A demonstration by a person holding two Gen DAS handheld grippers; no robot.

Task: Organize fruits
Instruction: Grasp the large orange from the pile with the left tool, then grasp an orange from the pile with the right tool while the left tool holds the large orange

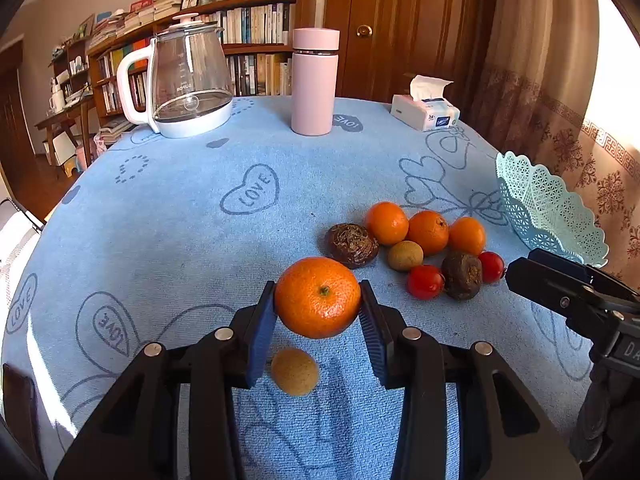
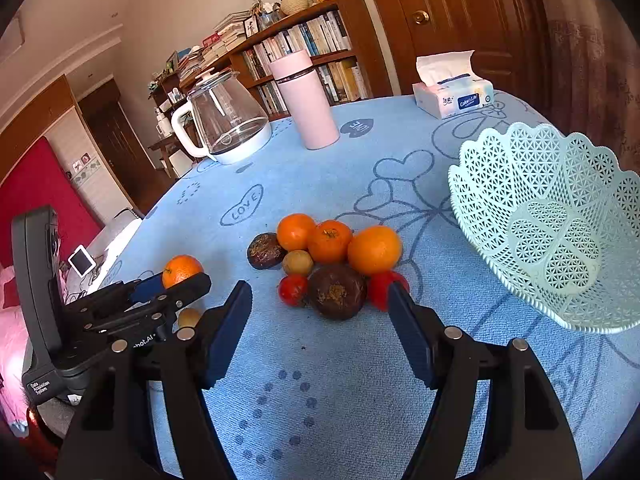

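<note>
Left gripper clamped snug on an orange, blue pads pressing both sides, fruit lifted clear of the blue tablecloth. Small tan fruit lying on the cloth right under it, at 6 o'clock from the held orange. Up at 1 o'clock from there, the main pile: three more oranges in a row, touching each other, a dark wrinkly fruit at their 9 o'clock end, another tan fruit tucked just below the row, then two cherry tomatoes flanking a second dark fruit. Right gripper hanging partway open over the near edge of that pile, nothing pinched, second dark fruit sitting just past the gap between its tips and one tomato peeking out by the right-hand finger. Pale green lattice basket at 3 o'clock of the pile, tipped toward the camera in the right wrist view, no fruit visible in it. Far side of the table, around 11 to 1 o'clock: glass kettle, pink bottle, tissue box. Bookshelf and wooden door behind all that.
</note>
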